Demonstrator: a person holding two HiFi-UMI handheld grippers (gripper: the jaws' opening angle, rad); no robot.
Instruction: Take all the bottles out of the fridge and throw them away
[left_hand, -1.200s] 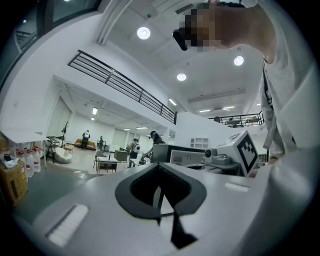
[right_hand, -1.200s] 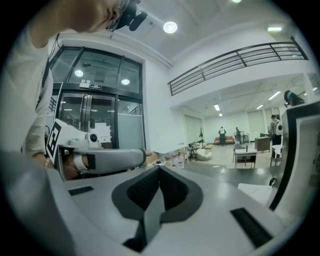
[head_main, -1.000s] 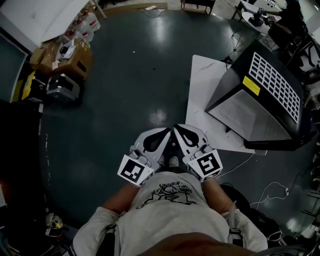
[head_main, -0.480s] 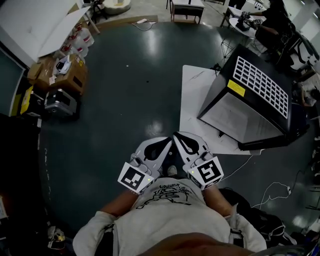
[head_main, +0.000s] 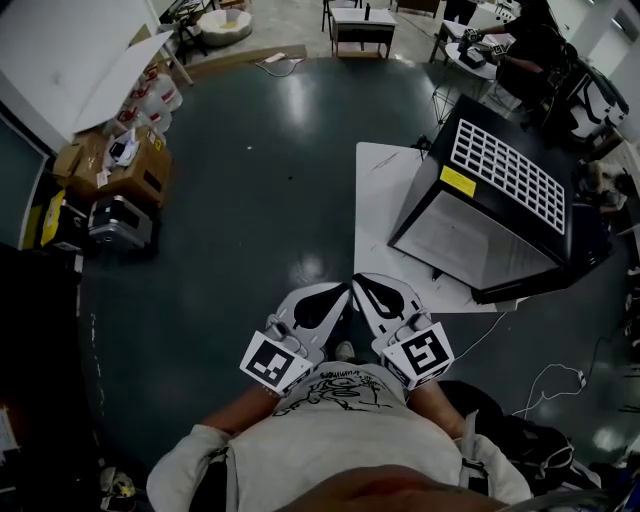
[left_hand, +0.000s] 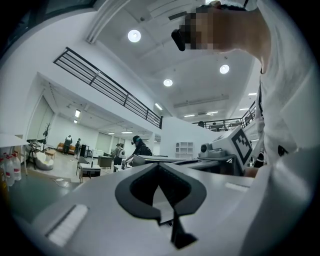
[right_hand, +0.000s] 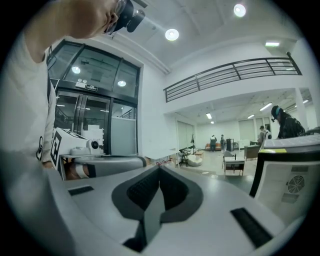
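Observation:
Both grippers are held close in front of the person's chest, side by side, tips nearly touching. My left gripper (head_main: 338, 291) (left_hand: 159, 165) is shut with nothing between its jaws. My right gripper (head_main: 356, 285) (right_hand: 160, 168) is likewise shut and empty. A black fridge (head_main: 500, 205) with a white grid panel stands on a white board (head_main: 383, 215) on the floor, ahead and to the right; its edge shows in the right gripper view (right_hand: 282, 172). Its door side is not visible, and no bottles show in any view.
Dark green floor lies ahead. Cardboard boxes (head_main: 135, 170) and white jugs (head_main: 160, 82) sit at the left, a black case (head_main: 118, 222) beside them. A small white table (head_main: 362, 20) stands far ahead. Cables (head_main: 545, 380) trail at the right. People stand in the distance (left_hand: 136, 146).
Both grippers have lifted slightly and stayed shut together. The head view has tipped forward, so the fridge and the boxes sit lower and more of the far room shows.

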